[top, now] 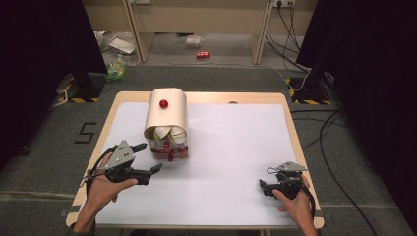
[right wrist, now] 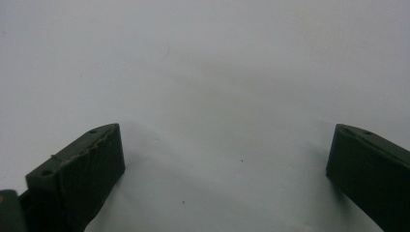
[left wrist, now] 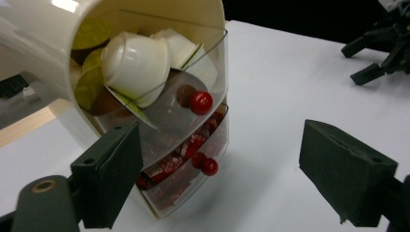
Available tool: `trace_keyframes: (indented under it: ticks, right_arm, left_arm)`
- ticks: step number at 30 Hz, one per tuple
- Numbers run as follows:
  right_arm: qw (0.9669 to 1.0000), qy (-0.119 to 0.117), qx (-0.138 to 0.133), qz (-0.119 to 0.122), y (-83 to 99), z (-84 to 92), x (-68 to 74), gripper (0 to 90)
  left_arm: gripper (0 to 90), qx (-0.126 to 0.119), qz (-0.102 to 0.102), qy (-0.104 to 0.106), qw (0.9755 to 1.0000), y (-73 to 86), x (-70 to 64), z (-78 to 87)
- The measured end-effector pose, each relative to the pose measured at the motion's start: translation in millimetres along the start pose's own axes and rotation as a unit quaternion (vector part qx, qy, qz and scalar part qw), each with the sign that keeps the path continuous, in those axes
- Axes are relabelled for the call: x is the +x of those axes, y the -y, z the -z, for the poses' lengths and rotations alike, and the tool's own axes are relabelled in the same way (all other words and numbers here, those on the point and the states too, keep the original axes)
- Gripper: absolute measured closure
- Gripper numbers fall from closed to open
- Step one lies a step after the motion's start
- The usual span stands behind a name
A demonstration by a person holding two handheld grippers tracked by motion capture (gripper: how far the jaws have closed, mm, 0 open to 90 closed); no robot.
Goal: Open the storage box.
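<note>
A cream dispenser box (top: 166, 115) with a rounded top and a red knob (top: 163, 103) stands on the white mat (top: 236, 147). Its two clear front drawers each carry a red knob. The upper drawer (left wrist: 212, 72) holds white pods (left wrist: 135, 63); the lower drawer (left wrist: 193, 164) holds red packets. My left gripper (top: 148, 158) hovers open just in front and to the left of the drawers, its jaws (left wrist: 220, 159) apart with nothing between them. My right gripper (top: 263, 188) rests open near the mat's front right, over bare mat (right wrist: 225, 145); it is also seen far off (left wrist: 382, 53).
The mat covers a wooden table (top: 292, 132) with its edge showing around it. Black curtains flank both sides. Cables (top: 324, 132) run over the floor at the right, and a red can (top: 203, 55) lies on the floor beyond the table.
</note>
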State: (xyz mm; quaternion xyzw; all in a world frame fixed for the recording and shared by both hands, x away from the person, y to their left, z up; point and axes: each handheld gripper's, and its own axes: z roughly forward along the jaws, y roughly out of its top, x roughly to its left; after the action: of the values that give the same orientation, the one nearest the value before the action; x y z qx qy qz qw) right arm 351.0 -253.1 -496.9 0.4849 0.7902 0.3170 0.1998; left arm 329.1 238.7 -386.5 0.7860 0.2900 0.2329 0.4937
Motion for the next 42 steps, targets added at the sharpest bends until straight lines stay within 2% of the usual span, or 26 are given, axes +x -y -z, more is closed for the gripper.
trace_keyframes:
  ticks: [11, 21, 27, 34, 36, 42]
  right_arm:
    - [1.0000, 0.000, 0.000, 0.000, 0.0, 0.0, 0.0, 0.5]
    - [1.0000, 0.000, -0.001, 0.002, 0.0, -0.1, -0.3, 0.5]
    - [1.0000, 0.000, 0.000, 0.000, 0.0, 0.0, 0.0, 0.5]
    - [1.0000, 0.000, 0.000, 0.000, 0.0, -0.1, 0.0, 0.5]
    - [1.0000, 0.000, 0.000, 0.000, 0.0, 0.0, 0.0, 0.5]
    - [1.0000, 0.000, 0.000, -0.001, 0.0, 0.0, 0.1, 0.5]
  left_arm:
    - [15.9, 0.008, -0.031, -0.007, 0.9995, -17.8, -1.4, -11.9]
    - [16.3, 0.017, -0.045, -0.006, 0.9988, -26.0, 3.1, -19.5]
    - [16.5, 0.030, -0.050, -0.007, 0.9983, -27.0, 7.2, -24.3]
    - [18.3, 0.039, -0.046, -0.001, 0.9982, -25.7, 10.9, -32.0]
    - [21.0, 0.042, -0.044, 0.002, 0.9982, -26.7, 13.6, -33.1]
    - [40.9, 0.050, -0.049, -0.010, 0.9975, -29.7, 18.2, -33.1]
